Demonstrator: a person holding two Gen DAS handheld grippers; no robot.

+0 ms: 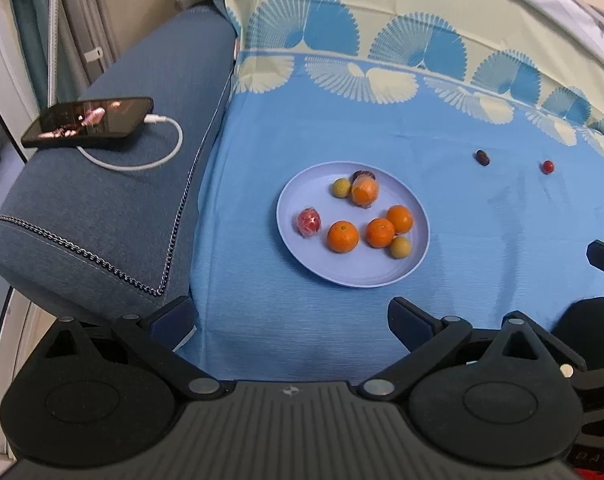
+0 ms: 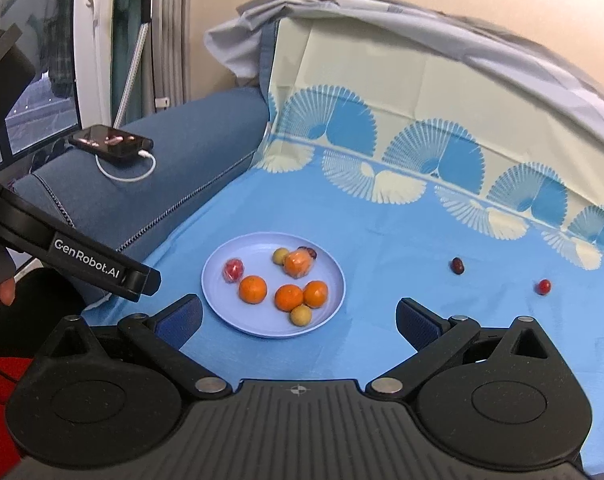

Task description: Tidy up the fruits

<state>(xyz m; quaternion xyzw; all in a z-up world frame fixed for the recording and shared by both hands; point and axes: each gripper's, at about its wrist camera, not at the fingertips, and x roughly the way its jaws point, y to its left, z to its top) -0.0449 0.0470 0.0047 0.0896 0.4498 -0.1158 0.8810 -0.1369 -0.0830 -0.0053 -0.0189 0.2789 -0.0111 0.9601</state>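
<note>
A lilac plate (image 1: 366, 276) (image 2: 222, 264) lies on the blue cloth. It holds three oranges (image 1: 343, 236) (image 2: 253, 289), a wrapped orange fruit (image 1: 365, 190) (image 2: 298, 264), two small yellow fruits (image 1: 400, 247) (image 2: 301, 315), a wrapped red fruit (image 1: 309, 222) (image 2: 233, 269) and a dark fruit at the back. A dark red date (image 1: 482, 157) (image 2: 457, 265) and a small red fruit (image 1: 547, 166) (image 2: 543, 286) lie on the cloth right of the plate. My left gripper (image 1: 290, 320) is open and empty, near the plate's front. My right gripper (image 2: 298, 320) is open and empty, just before the plate.
A blue sofa armrest (image 1: 114, 216) (image 2: 174, 168) on the left carries a phone (image 1: 88, 121) (image 2: 110, 141) with a white charging cable. The patterned cloth rises up the backrest behind. The left gripper's body (image 2: 82, 264) juts in at the right wrist view's left.
</note>
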